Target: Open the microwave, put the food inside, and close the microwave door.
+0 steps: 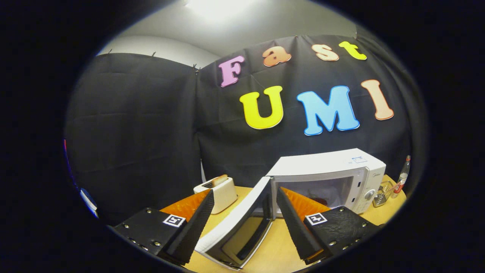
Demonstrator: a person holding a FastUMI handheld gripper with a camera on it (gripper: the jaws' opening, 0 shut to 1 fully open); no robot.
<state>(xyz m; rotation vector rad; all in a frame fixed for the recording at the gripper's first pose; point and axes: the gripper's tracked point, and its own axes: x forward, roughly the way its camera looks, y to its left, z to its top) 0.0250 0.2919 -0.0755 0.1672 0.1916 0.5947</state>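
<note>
Your claw (244, 197) is spread wide with nothing held; its two fingers stand well apart, and the swung-out door (237, 227) of the microwave (333, 172) sits in the gap between them without either finger pressing on it. The door hangs open toward you, its inner window facing your right finger, hinged on the left side of the oven. The microwave itself stands on the table (276, 250) at about one o'clock, just beyond the right fingertip, with its cavity (322, 191) exposed. Inside, low on the cavity floor, you can see a small dark reddish item (321, 201) that may be the food; it is too small and dim to name. The control panel with a knob (369, 194) sits on the oven's right side.

At eleven o'clock, past your left fingertip, a white toaster (221, 193) stands on the table with a slice of bread (219, 180) poking out of its slot. At two o'clock, beside the microwave, there is a metal grater (382, 195) and a bottle (402, 178) near the table's edge.
</note>
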